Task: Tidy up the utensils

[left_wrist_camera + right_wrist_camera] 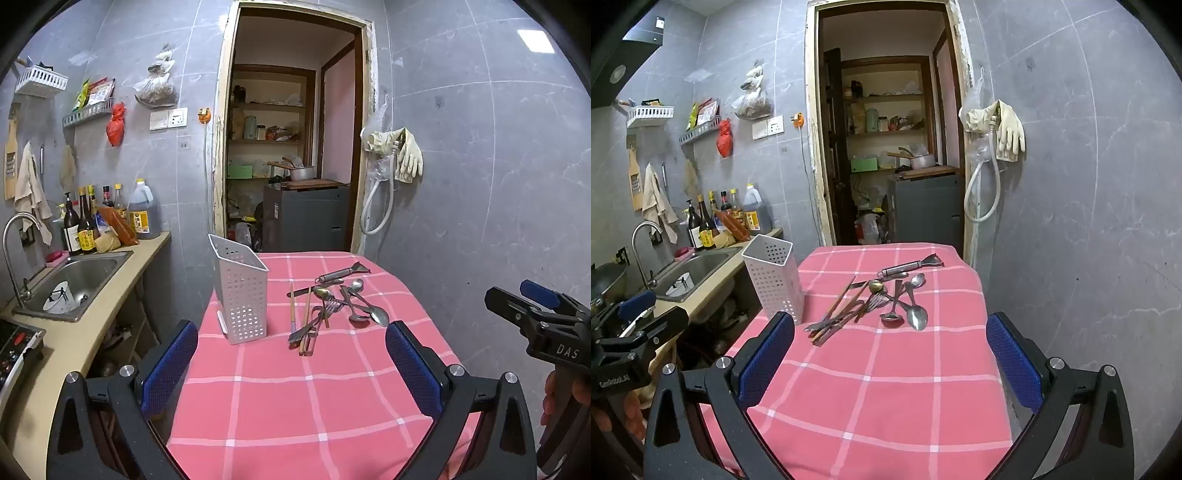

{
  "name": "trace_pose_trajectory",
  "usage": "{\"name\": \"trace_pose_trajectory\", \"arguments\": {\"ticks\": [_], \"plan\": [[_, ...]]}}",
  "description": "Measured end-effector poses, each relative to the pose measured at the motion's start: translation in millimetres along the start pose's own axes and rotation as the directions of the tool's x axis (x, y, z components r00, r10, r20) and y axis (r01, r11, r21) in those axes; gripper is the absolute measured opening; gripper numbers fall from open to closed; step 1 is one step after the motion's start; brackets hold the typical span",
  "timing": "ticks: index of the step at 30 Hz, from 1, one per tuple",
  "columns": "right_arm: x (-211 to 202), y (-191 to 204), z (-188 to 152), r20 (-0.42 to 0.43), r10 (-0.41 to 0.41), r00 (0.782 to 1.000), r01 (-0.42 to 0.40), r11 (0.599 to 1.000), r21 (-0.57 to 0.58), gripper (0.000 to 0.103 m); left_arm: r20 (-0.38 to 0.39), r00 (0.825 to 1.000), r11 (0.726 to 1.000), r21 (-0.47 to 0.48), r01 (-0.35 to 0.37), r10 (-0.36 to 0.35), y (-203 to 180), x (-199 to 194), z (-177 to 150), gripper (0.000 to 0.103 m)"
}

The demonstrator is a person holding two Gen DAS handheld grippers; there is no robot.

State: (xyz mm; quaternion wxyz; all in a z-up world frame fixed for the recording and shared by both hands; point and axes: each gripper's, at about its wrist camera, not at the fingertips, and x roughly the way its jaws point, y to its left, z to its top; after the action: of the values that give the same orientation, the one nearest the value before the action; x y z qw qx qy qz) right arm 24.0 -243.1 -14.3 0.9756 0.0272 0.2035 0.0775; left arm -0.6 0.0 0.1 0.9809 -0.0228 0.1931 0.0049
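Gray kitchen walls stand behind a table with a pink checked cloth (pixel 280 398). On it, a pile of spoons, forks and chopsticks (pixel 328 310) lies just right of the white holder (pixel 243 291). Both the left gripper (pixel 291 354) and the right gripper (pixel 890 347) have fingers wide apart, holding nothing. The pile lies ahead of both, its long pieces pointing mostly away, and the right gripper looks a bit nearer

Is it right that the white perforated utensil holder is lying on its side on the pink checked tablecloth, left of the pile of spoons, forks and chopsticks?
Not quite. The utensil holder stands upright, its open top facing up, as both wrist views show. The rest holds: it sits on the pink checked tablecloth, left of the pile of utensils.
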Motion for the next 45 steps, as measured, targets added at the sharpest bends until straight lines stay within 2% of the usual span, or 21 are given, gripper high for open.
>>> {"name": "trace_pose_trajectory", "arguments": {"ticks": [10,11,45], "plan": [[0,-1,2,0.001,-0.003,1.0,0.003,1.0,-0.007,0.102,-0.006,1.0,1.0,-0.004,-0.002,0.002,-7,-2,-1,0.102],[1,0,1,-0.006,-0.001,1.0,0.001,1.0,-0.006,0.102,-0.008,1.0,1.0,-0.011,0.001,-0.001,1,-2,-4,0.102],[-2,4,-4,-0.017,0.002,1.0,-0.002,1.0,-0.003,0.102,-0.016,1.0,1.0,-0.014,0.006,-0.006,4,-2,-5,0.102]]}}
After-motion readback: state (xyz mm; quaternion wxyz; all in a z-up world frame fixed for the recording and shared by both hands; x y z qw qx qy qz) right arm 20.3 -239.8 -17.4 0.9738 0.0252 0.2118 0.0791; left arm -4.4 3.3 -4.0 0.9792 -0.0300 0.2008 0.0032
